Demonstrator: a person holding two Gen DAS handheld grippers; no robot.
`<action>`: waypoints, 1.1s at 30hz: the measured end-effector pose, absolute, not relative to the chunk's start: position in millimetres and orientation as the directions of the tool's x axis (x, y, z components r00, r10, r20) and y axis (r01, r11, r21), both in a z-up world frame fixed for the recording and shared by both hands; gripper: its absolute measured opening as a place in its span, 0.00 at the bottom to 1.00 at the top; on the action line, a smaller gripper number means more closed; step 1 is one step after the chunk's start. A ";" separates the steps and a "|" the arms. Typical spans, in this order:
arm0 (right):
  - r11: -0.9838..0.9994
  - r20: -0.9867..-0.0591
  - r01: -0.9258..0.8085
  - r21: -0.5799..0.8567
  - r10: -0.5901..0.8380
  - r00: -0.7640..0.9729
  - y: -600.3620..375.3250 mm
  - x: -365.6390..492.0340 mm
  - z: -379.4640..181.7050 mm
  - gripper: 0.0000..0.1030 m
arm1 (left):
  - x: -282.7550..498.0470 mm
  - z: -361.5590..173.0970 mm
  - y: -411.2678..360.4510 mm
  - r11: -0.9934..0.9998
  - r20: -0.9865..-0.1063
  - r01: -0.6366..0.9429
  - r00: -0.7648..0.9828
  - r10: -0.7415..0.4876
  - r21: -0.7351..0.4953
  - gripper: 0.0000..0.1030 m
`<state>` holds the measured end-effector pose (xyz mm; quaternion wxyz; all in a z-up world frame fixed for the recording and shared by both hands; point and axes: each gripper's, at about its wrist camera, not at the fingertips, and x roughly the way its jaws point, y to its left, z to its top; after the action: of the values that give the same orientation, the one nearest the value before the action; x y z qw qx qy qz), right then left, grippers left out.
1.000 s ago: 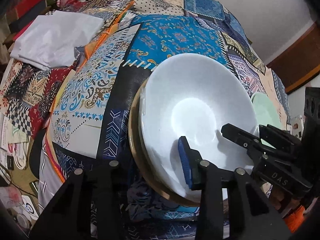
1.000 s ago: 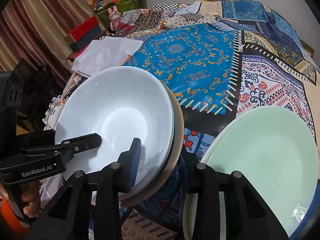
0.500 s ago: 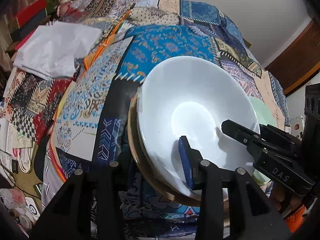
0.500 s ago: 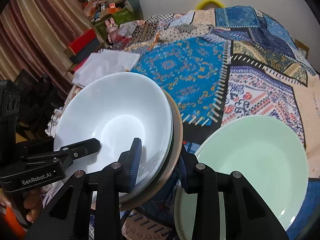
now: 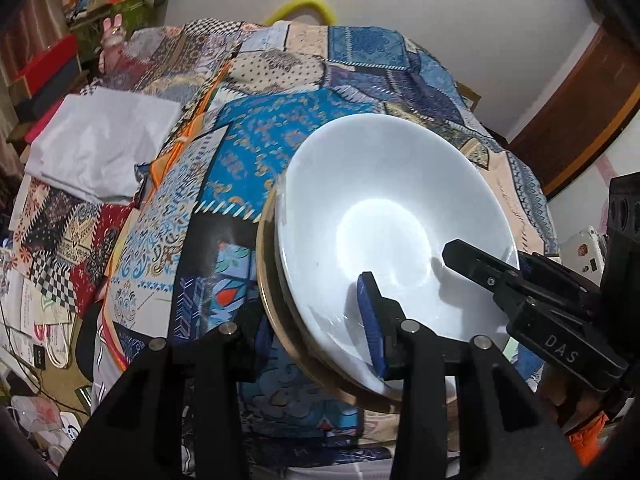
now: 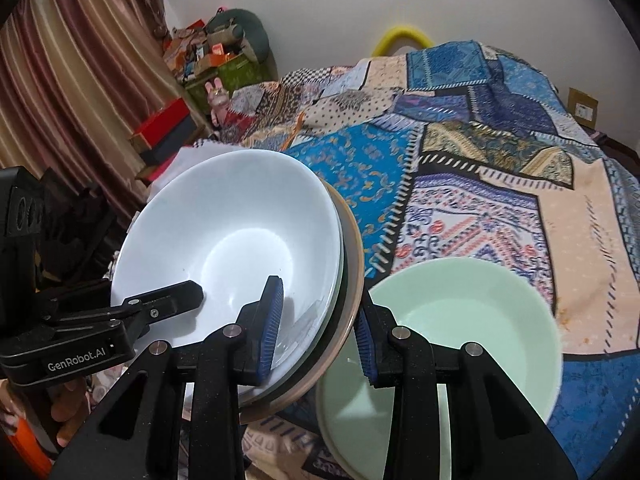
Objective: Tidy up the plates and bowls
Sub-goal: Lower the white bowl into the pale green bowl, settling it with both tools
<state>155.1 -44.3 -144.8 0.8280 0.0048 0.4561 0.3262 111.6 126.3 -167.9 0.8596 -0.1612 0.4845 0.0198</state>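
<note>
We hold a small stack of dishes between both grippers: a white bowl (image 5: 384,220) nested on a tan-rimmed plate (image 5: 267,280). Our left gripper (image 5: 316,328) has its jaws clamped on the stack's near-left rim, one blue pad inside the white bowl and the other under the tan-rimmed plate. Our right gripper (image 6: 316,320) has its jaws clamped on the opposite rim in the same way, one pad inside the bowl, the other behind the plate's edge.

Compared with a second ago, the stack sits higher above the patchwork bedspread (image 6: 480,152); more of the cloth, the wall and the yellow ring (image 6: 404,36) at the far edge shows in both views. The grip on each rim is unchanged, and the stack stays tilted toward the left wrist camera.

The pale green bowl (image 6: 472,320) rests on the bedspread below and to the right of the stack. In the right wrist view it looks smaller and lower in the frame than before, and it keeps its place on the cloth. The folded white cloth (image 5: 100,148) lies well apart on the left of the bed, where it was.
</note>
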 end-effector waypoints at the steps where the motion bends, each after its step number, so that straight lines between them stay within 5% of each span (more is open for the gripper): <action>1: 0.788 -0.750 -0.534 0.305 0.544 0.375 -47.6 155.9 -142.8 0.30 | 112.2 -165.1 122.5 0.949 -0.837 -0.184 0.533 -0.124 -0.257 0.38; 33: 0.860 -0.745 -0.397 0.321 0.488 0.454 -149.0 147.8 -142.6 0.30 | 134.6 -156.3 15.2 0.973 -0.842 -0.024 0.506 -0.187 -0.230 0.38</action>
<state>147.8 -149.0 -142.6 0.8512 0.0503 0.4531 0.2600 134.6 15.2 -156.3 0.8613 -0.1065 0.4946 -0.0473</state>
